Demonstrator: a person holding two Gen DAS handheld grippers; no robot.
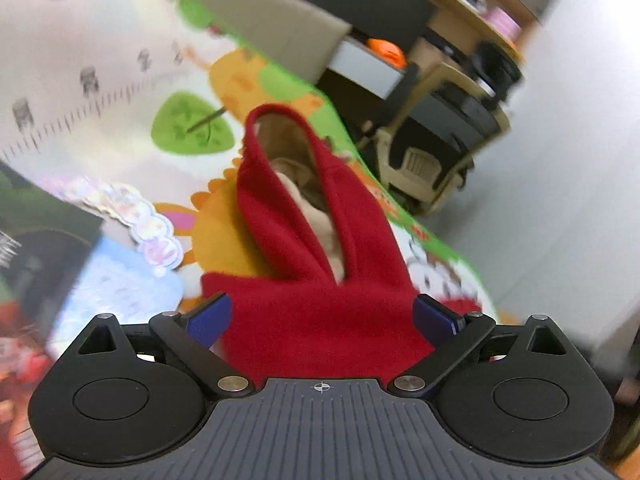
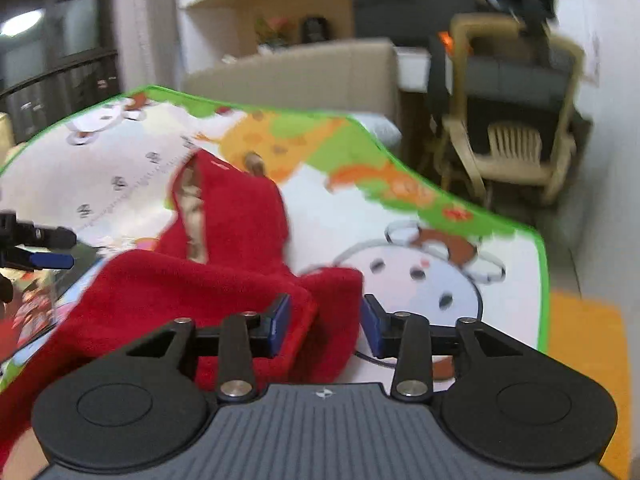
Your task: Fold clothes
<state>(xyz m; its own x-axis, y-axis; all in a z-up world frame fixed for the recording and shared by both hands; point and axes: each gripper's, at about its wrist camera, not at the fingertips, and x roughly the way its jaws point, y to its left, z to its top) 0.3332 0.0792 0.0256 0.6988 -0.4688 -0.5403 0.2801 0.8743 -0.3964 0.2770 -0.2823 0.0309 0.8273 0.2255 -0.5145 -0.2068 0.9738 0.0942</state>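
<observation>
Left wrist view had my left gripper (image 1: 322, 316) spread wide with the red hooded fleece (image 1: 316, 320) bunched between its blue pads (image 1: 212, 318), gripping nothing as far as I could tell. Over on the right, my right gripper (image 2: 323, 322) was about half open, a thick fold of the same fleece sitting in the gap, not pinched. The garment lay crumpled on the cartoon play mat (image 2: 400, 248), hood pointing away, tan lining showing. Looked soft, light and floppy, so I'd guess hems or shoulder seams are the best places to grab. No baskets or bins in sight, so nothing to report there.
</observation>
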